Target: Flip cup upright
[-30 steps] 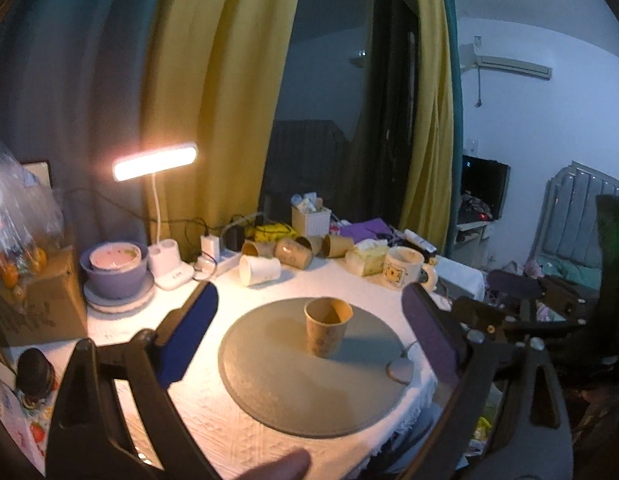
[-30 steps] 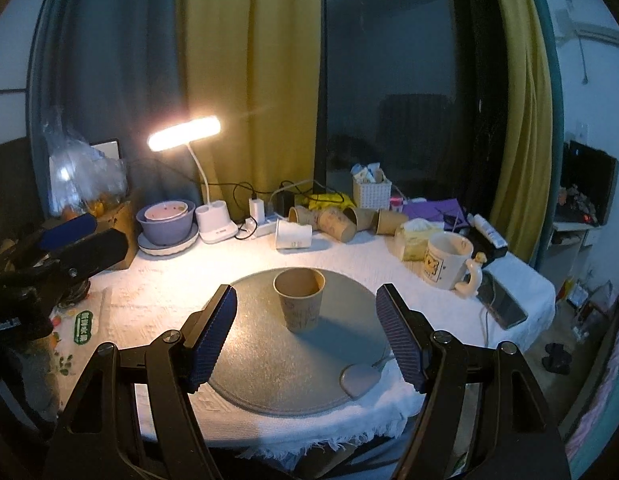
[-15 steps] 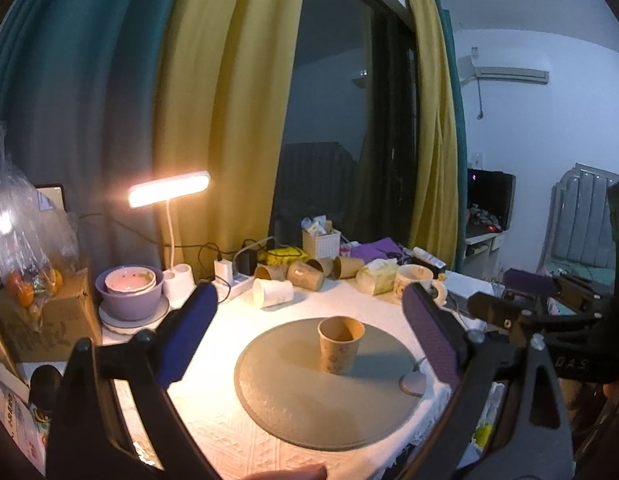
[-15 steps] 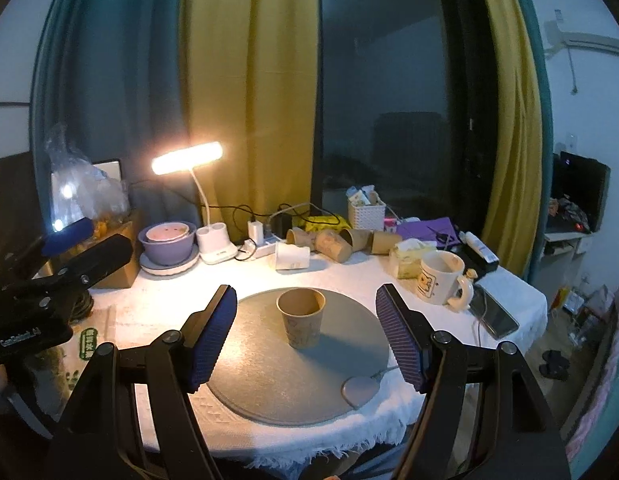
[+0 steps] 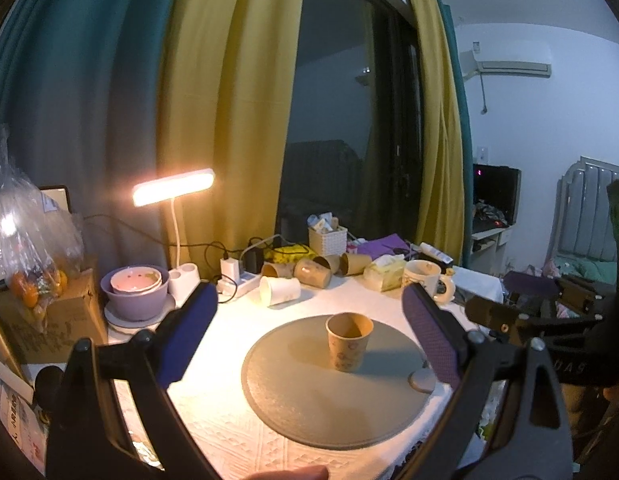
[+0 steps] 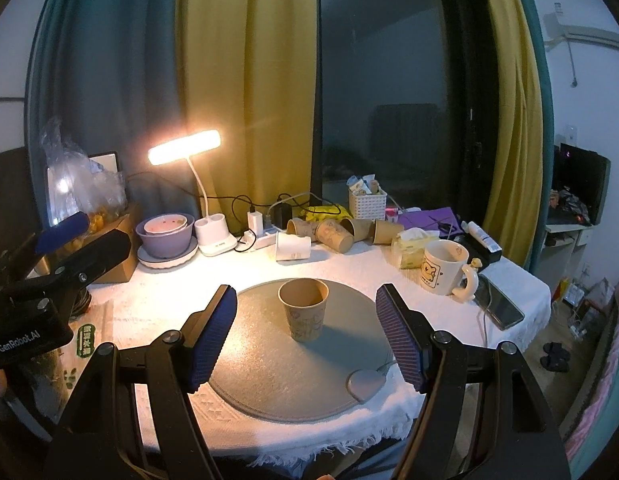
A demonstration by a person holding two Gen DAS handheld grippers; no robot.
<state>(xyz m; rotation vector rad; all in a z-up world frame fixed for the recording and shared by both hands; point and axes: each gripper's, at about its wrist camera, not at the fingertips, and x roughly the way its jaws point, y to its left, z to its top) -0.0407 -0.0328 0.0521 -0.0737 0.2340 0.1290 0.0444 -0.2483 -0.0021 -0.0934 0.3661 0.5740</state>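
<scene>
Holding both tools spread wide and empty above the near table edge.
I am seeing the left gripper (image 5: pixel 309 332) and right gripper (image 6: pixel 307 332) framing the paper cup (image 6: pixel 302 309), standing upright on the grey round mat (image 6: pixel 269 376); beyond, tipped cups (image 6: pixel 333 232), a mug (image 6: pixel 445 266) and a lamp (image 6: pixel 185 152) are crowding the white tablecloth (image 6: pixel 157 300) before yellow curtains (image 6: pixel 245 80).

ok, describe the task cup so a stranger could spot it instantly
Find the round grey mat on the white tablecloth. The brown paper cup stands alone on it, mouth up. The other paper cups lie tipped over at the back, by the white basket.
</scene>
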